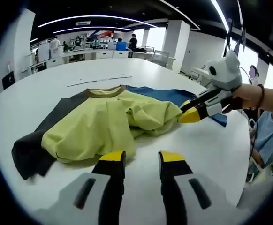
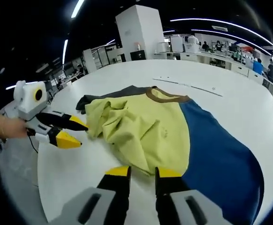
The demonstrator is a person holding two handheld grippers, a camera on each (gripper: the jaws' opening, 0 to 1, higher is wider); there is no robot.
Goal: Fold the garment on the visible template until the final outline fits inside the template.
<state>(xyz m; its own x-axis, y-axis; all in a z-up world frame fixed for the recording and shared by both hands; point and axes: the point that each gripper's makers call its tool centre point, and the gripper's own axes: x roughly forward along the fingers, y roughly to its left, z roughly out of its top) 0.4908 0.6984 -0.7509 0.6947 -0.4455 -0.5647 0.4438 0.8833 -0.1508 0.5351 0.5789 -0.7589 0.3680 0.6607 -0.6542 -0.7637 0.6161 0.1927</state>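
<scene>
A T-shirt lies rumpled on the white table point(image 1: 211, 154), with a yellow-green middle point(image 1: 99, 126), a black side point(image 1: 31, 152), a blue side point(image 1: 174, 96) and a brown collar point(image 1: 103, 91). My left gripper point(image 1: 142, 159) stands open above bare table, just short of the yellow hem. In the right gripper view it point(image 2: 70, 131) comes in from the left, open, a little off the bunched yellow cloth point(image 2: 141, 131). My right gripper point(image 2: 142, 172) is open with the yellow hem at its tips. The blue side point(image 2: 221, 159) spreads out flat to its right. From the left gripper view the right gripper point(image 1: 189, 112) touches the cloth's right edge.
Thin dark line marks point(image 2: 188, 84) run across the table point(image 2: 71, 178) behind the collar. A person's hand point(image 1: 249, 96) holds the right gripper. Desks and people stand far back in the room point(image 1: 122, 44). The table edge curves close on the right point(image 1: 242, 173).
</scene>
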